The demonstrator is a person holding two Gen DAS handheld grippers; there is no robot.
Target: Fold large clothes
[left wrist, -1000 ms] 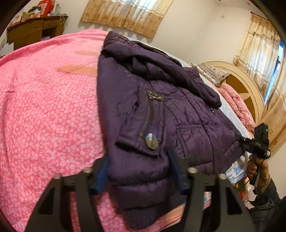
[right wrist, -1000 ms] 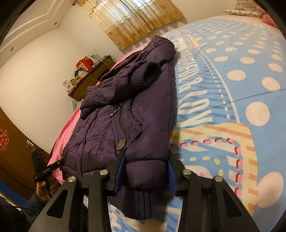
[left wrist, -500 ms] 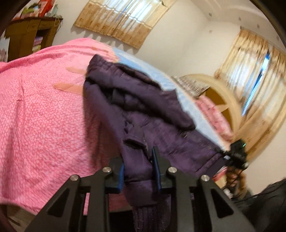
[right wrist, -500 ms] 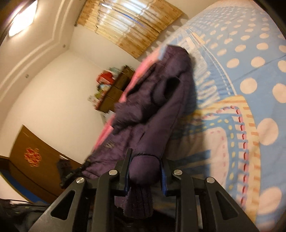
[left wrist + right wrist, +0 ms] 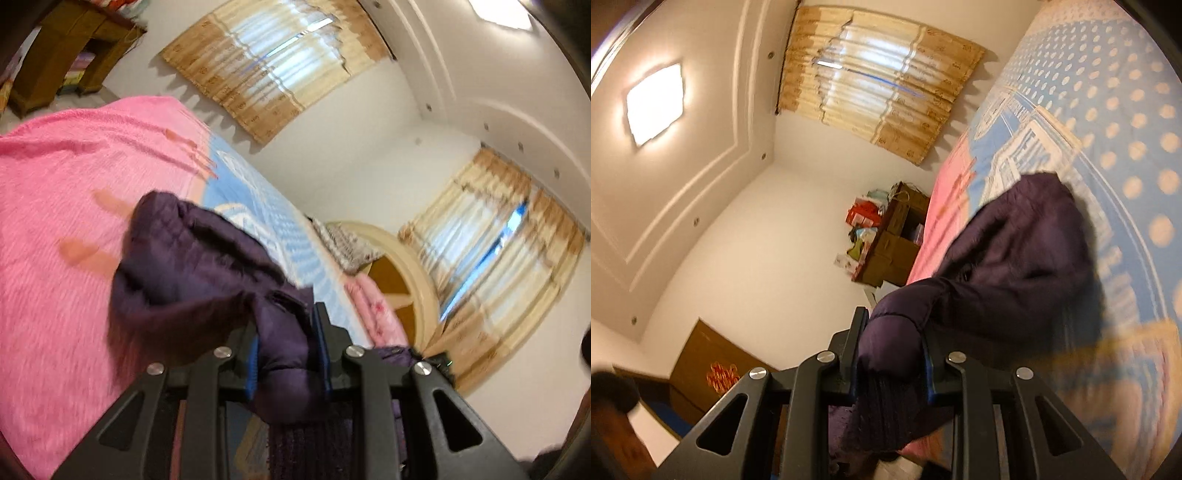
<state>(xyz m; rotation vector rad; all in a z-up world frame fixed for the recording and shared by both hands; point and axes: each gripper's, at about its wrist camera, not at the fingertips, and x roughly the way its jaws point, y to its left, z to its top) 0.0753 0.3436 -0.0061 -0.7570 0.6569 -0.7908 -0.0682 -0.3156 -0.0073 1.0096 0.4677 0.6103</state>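
The left gripper [image 5: 286, 354] is pinching a puffy fold of the purple jacket [image 5: 192, 266] between its blue-padded fingers [image 5: 252, 363], the ribbed hem hanging below. The right gripper [image 5: 890, 354] is likewise clamped on a padded edge of the jacket [image 5: 1015, 266]. The garment is raised at the held end and trails away onto the bed, over the pink blanket [image 5: 55, 192] and the blue dotted sheet [image 5: 1126, 122]; blur hides how much still rests flat. Beyond hang tan curtains [image 5: 273, 70], beside a wooden cabinet [image 5: 897, 243].
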